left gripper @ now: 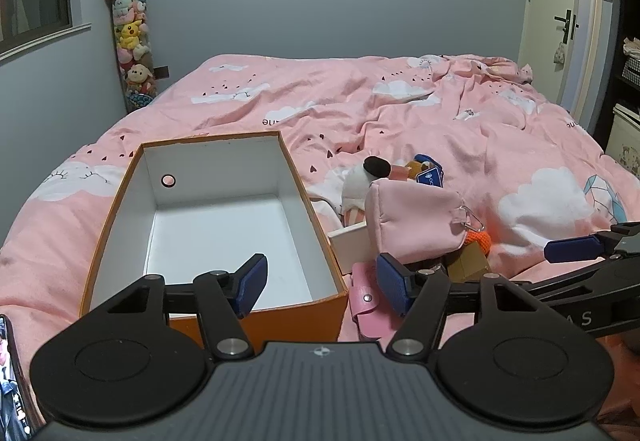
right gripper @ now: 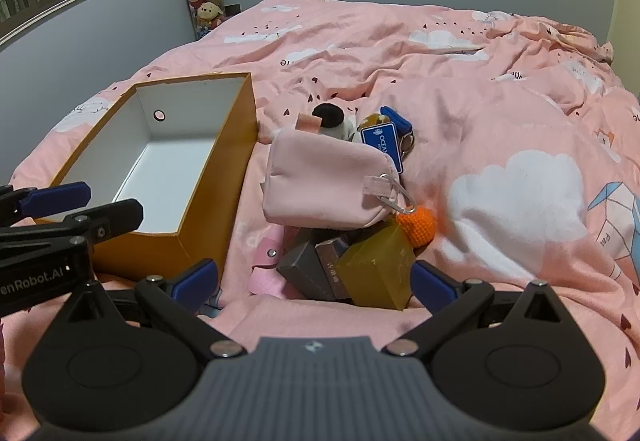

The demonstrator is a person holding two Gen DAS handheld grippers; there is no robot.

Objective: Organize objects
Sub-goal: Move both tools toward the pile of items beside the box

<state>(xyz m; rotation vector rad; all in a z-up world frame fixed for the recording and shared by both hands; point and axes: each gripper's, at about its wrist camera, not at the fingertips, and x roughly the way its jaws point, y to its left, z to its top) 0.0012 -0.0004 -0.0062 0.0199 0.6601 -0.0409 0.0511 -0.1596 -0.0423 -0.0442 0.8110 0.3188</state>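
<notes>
The sorting is only beginning, I think: the orange box (left gripper: 216,225) is standing open on the bed (left gripper: 480,129) with nothing inside, and the pile is lying untouched just beside its right wall.

The left claw (left gripper: 320,281) is hovering over the near right corner of the box, its fingers spread and gripping nothing. The right claw (right gripper: 314,275) is also spread wide and holding nothing; the yellow block (right gripper: 376,273) and the dark box (right gripper: 312,273) are sitting between its fingers, just ahead. The pink pouch (right gripper: 324,181) is lying on top of them, further forward.

The next move probably calls for pinching one near item, likely the yellow block, and carrying it left into the box.

The right view is showing the blocks, the orange knitted ball (right gripper: 418,225) and the blue tag (right gripper: 382,143) clearly. The left view is hiding most of the blocks behind its own finger, but it is showing the whole white floor of the box and a small white box (left gripper: 350,247) behind the pouch.
</notes>
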